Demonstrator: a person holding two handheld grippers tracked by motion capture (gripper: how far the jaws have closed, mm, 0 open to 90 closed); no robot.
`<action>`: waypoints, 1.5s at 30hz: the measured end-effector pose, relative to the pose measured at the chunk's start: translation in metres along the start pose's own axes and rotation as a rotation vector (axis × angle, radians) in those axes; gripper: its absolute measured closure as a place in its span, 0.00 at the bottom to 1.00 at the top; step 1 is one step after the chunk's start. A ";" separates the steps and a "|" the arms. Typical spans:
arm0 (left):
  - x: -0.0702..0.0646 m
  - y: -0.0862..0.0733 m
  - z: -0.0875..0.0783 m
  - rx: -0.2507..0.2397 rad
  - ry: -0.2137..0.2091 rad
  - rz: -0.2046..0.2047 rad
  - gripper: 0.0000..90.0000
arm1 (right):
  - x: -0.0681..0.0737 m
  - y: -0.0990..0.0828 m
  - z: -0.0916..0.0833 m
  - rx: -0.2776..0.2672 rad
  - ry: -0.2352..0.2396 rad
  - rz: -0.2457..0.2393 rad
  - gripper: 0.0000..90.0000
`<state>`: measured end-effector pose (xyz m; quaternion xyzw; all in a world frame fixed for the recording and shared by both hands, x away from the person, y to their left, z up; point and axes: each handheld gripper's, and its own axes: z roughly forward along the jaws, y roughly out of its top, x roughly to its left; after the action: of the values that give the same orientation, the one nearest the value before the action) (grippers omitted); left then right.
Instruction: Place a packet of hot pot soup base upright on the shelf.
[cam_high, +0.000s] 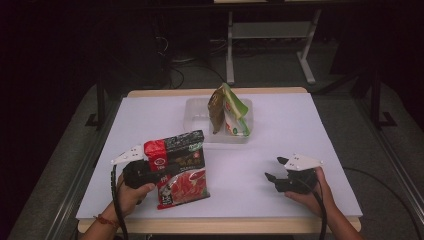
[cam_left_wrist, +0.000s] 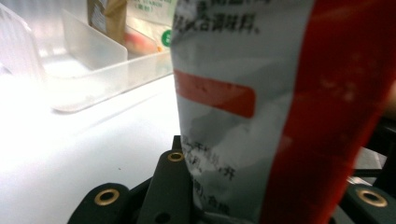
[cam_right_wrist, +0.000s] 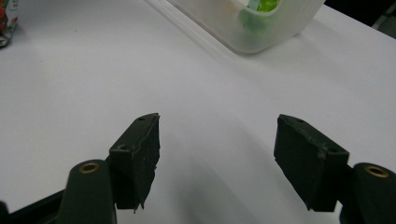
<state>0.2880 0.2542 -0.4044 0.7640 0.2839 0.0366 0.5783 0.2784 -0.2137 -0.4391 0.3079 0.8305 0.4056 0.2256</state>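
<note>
The left tool (cam_high: 150, 172) is clamped on the red packet (cam_high: 181, 170), held upright just above the tabletop (cam_high: 280, 145), with the clear bin (cam_high: 197, 107) ahead and to its right; the right tool (cam_high: 277, 170) waits open, empty.

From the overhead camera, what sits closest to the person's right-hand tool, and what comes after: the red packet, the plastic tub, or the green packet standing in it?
1. Red packet: to the right tool's left, held in the left tool.
2. Plastic tub: farther back, mid-table.
3. Green packet: standing inside the tub, too close to the tub to rank apart.
</note>
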 end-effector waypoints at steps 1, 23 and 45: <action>-0.001 0.001 -0.001 -0.002 0.008 0.006 0.87 | 0.000 0.000 0.000 0.000 -0.001 -0.001 0.34; -0.003 0.026 -0.004 -0.065 0.163 0.062 0.89 | 0.000 0.000 -0.003 -0.016 -0.008 0.012 0.34; 0.011 0.100 0.027 -0.252 0.328 0.070 0.90 | -0.002 -0.001 -0.003 -0.023 -0.005 0.022 0.34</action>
<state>0.3470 0.2195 -0.3257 0.6787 0.3405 0.2160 0.6138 0.2775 -0.2173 -0.4380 0.3155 0.8218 0.4168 0.2267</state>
